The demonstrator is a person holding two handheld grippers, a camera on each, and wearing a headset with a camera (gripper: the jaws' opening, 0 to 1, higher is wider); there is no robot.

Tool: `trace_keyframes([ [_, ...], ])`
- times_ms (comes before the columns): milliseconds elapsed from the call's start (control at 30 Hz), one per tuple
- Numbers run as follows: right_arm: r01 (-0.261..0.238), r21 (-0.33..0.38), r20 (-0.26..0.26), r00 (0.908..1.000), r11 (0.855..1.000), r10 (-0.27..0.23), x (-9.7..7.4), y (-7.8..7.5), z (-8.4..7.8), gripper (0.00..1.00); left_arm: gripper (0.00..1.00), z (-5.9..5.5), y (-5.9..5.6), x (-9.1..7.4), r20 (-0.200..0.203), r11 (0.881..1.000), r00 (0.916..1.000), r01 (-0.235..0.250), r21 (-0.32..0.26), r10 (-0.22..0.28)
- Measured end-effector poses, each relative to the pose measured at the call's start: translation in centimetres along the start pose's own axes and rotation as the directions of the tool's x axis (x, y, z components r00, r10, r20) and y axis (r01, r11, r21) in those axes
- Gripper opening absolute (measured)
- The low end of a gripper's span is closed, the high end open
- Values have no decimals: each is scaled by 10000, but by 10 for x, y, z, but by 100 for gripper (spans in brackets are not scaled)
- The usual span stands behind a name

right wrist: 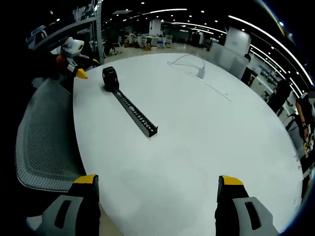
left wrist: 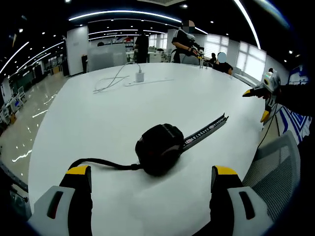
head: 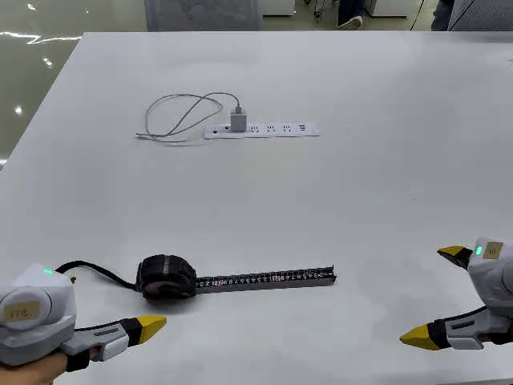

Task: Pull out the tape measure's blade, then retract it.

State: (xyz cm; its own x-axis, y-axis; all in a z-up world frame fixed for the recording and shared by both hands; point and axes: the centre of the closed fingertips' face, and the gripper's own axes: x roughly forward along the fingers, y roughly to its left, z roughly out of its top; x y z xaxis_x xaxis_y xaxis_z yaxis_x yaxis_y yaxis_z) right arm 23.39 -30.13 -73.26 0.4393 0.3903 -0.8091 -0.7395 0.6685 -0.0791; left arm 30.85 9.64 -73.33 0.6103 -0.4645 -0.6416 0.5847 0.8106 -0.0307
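Black tape measure (head: pixel 167 277) lies on the white table (head: pixel 337 184), its blade (head: pixel 268 279) drawn out and running left to right. The left gripper (head: pixel 111 301), jaws spread, is just beside the case and nearer. The right gripper (head: pixel 437 295), also spread, is well apart from the blade's tip.

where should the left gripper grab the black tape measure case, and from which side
Probably the round black tape measure case, across its two flat sides, coming from the black strap end with the left gripper. It stands on edge and the extended blade leaves the far side, so the fingers would clear it.
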Motion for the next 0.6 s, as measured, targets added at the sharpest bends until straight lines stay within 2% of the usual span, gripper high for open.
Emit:
trace_keyframes([
  [100,-345,-684,-128,9993,9971,337,2,-3,5,99,99,0,-7,7,-77,9999,9999,81,-81,-82],
  [233,-681,-1206,-647,9961,9904,606,3,-9,9,99,99,9,-14,17,262,9996,9996,48,-274,-41],
  [300,-850,-1501,-800,9941,9850,736,3,-10,14,99,99,11,-14,23,322,9991,9995,-13,-415,26],
  [433,-1030,-1737,-822,9926,9794,898,7,-14,26,99,99,13,-18,30,297,9988,9995,-61,-487,76],
  [533,-1188,-1943,-861,9909,9737,1037,16,-15,33,99,99,16,-16,33,516,9972,9982,-255,-697,291],
  [600,-1302,-1981,-956,9890,9715,1131,22,-15,34,99,99,21,-17,35,886,9961,9958,-175,-859,251],
])
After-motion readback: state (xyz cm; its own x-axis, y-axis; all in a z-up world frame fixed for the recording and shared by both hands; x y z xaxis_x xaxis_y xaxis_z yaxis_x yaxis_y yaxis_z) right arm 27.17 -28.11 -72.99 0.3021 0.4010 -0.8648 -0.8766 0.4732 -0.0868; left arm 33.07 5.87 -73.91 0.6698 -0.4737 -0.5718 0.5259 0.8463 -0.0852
